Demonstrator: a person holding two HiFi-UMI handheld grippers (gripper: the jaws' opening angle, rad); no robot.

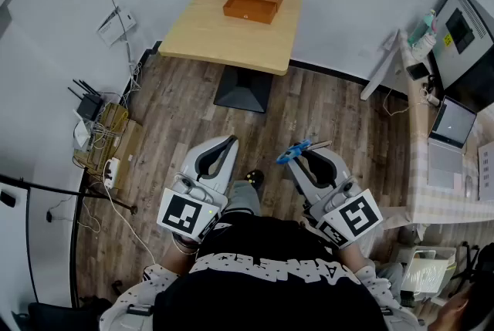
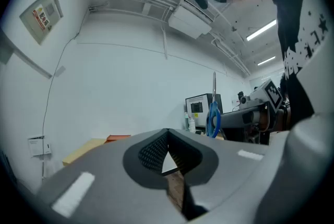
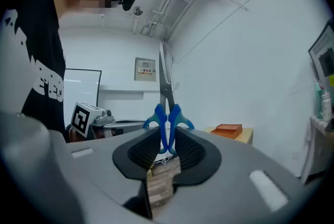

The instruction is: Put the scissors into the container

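- Right gripper view: the scissors (image 3: pixel 168 113) stand upright, blades pointing up, with their blue handle loops pinched between the two jaws of the right gripper (image 3: pixel 167 137), which are closed down onto the handles.
- Head view: the same scissors (image 1: pixel 296 151) stick out sideways from the tip of the right gripper (image 1: pixel 306 158), held above the wood-plank floor (image 1: pixel 340 113), close in front of the person and well apart from the table.
- Left gripper view: the left gripper (image 2: pixel 167 134) has its jaw tips pressed together with nothing between them; only a small gap behind the tips shows the floor. The scissors (image 2: pixel 213 113) appear off to its right.
- Head view: the left gripper (image 1: pixel 228 143) is held beside the right one, at about the same height.
- The container (image 1: pixel 253 1), an orange-brown box, sits near the far edge of a light wooden table (image 1: pixel 201 36) ahead of the person, with both grippers well short of it.
- At the right edge stands a desk (image 1: pixel 421 136) with a laptop (image 1: pixel 448 138) and a monitor (image 1: pixel 467 44); at the left, a router (image 1: pixel 86 102) and cables lie on the floor by the wall.
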